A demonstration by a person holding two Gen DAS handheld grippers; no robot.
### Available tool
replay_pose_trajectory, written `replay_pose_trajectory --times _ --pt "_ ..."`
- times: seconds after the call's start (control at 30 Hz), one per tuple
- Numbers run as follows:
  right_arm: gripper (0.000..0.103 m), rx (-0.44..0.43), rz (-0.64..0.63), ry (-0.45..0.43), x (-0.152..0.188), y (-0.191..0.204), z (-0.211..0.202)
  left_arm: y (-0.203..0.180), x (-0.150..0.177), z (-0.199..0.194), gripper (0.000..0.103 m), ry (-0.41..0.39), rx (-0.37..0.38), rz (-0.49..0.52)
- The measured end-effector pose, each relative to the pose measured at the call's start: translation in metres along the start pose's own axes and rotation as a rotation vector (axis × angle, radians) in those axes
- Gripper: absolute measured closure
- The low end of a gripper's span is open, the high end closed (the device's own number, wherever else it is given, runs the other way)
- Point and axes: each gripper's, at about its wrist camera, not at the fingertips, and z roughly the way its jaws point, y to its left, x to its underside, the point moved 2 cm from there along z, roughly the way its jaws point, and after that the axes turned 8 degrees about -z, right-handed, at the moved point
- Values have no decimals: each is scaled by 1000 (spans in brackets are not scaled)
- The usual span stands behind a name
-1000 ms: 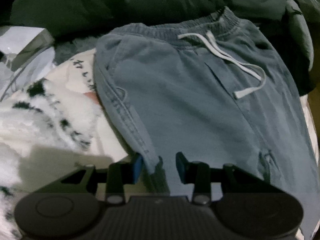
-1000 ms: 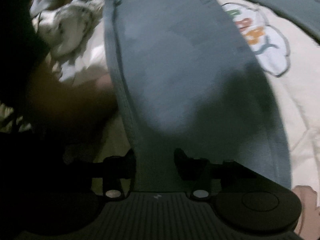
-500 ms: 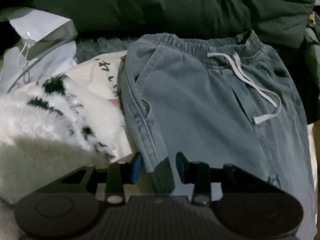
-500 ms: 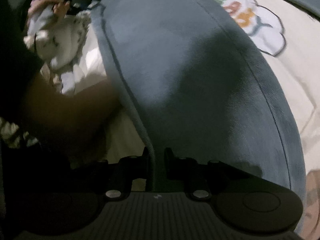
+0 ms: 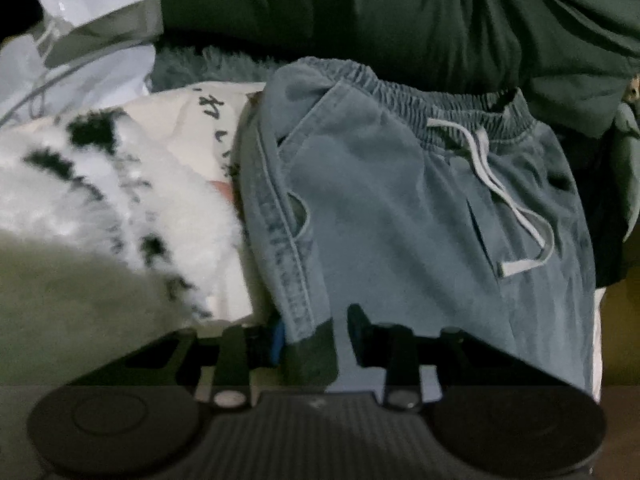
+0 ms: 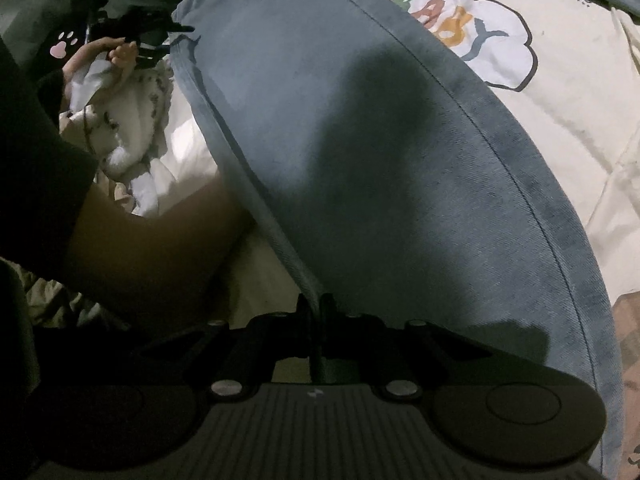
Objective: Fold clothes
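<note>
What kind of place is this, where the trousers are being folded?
Most likely a bed in a bedroom at home. The blue trousers lie on a cream bedsheet with a cartoon cloud print; a fluffy white blanket with black spots and dark bedding lie around them.

1. The blue trousers run off the lower right edge of the left wrist view; their legs are unseen.
2. Lower left there, the spotted white fluffy fabric is blurred and partly shadowed.
3. In the right wrist view, the trouser hem is cut off at the bottom right.
4. A person's forearm at left is dark and blurred.
</note>
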Motion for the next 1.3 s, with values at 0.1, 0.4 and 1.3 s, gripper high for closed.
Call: replay_pose_trajectory --times 0.1,0.4,1.3 --pt "101 7 2 -2 -1 0 -3 -1 -2 5 69 -5 -3 -11" --pt "101 34 31 -49 -5 0 -18 0 -7 -17 84 -8 58 -17" --pt "102 197 58 -183 -22 1 -138 -115 -7 -84 97 -4 53 150"
